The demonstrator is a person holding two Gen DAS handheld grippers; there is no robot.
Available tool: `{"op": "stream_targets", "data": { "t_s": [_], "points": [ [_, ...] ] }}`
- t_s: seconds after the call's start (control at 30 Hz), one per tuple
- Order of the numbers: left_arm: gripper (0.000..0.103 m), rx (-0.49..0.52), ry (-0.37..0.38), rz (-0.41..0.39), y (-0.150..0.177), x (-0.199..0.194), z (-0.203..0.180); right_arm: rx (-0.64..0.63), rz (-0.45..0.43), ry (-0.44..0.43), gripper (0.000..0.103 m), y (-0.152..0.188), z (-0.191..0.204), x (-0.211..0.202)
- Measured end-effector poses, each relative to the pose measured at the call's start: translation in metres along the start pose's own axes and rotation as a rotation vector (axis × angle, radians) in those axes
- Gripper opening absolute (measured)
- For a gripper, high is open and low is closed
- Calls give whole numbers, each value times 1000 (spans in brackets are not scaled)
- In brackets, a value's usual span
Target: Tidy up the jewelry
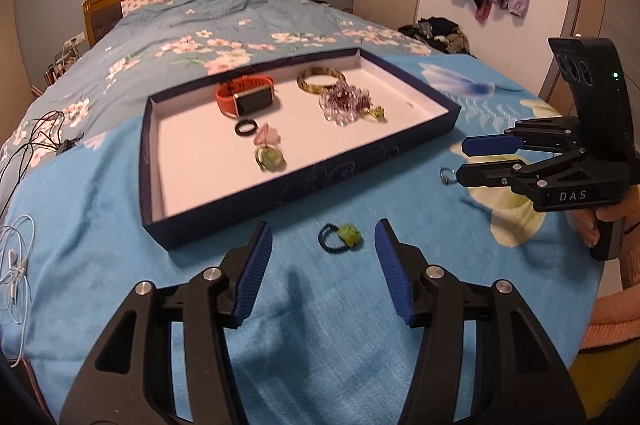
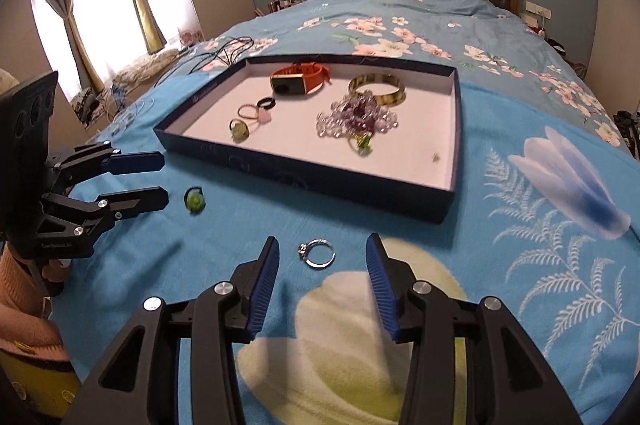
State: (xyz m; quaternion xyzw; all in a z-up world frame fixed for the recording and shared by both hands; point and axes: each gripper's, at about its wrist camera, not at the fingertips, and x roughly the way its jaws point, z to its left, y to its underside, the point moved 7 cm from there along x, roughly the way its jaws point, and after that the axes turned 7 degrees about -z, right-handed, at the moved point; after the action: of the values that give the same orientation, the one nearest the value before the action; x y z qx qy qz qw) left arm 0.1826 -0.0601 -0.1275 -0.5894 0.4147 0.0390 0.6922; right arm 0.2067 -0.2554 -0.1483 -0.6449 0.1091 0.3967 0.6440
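Shallow navy tray (image 1: 360, 161), white inside, on the bed's blue blanket (image 1: 120, 225), holding an orange watch (image 1: 248, 97). Beside it: green-stone ring (image 1: 340, 235) between the open, empty left hand-held gripper (image 1: 322, 245); silver ring (image 2: 318, 253) between the open, empty right hand-held gripper (image 2: 322, 261).

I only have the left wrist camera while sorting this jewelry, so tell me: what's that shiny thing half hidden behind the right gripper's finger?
Observer: A silver ring, lying whole on the blanket, outside the box.
Operator: Is the right gripper touching it?
Observer: No; it lies just ahead, between the open fingers, clear of both pads.
Operator: Where's its stone?
Observer: On the ring's left side in the right wrist view, toward the left gripper.
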Motion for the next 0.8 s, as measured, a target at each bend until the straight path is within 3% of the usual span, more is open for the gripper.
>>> {"op": "stream_targets", "data": {
  "t_s": [0.4,0.53,0.67,0.8],
  "points": [
    [47,-9,13,90,5,25,-8,13,-12,-7,51,2,8,-1],
    [42,-10,13,102,5,30,-9,14,-12,-7,53,2,10,-1],
    [27,-4,13,107,5,34,-12,13,-7,-10,53,3,11,0],
    [26,-10,14,102,4,33,-13,13,-2,-8,53,3,11,1]
  ]
}}
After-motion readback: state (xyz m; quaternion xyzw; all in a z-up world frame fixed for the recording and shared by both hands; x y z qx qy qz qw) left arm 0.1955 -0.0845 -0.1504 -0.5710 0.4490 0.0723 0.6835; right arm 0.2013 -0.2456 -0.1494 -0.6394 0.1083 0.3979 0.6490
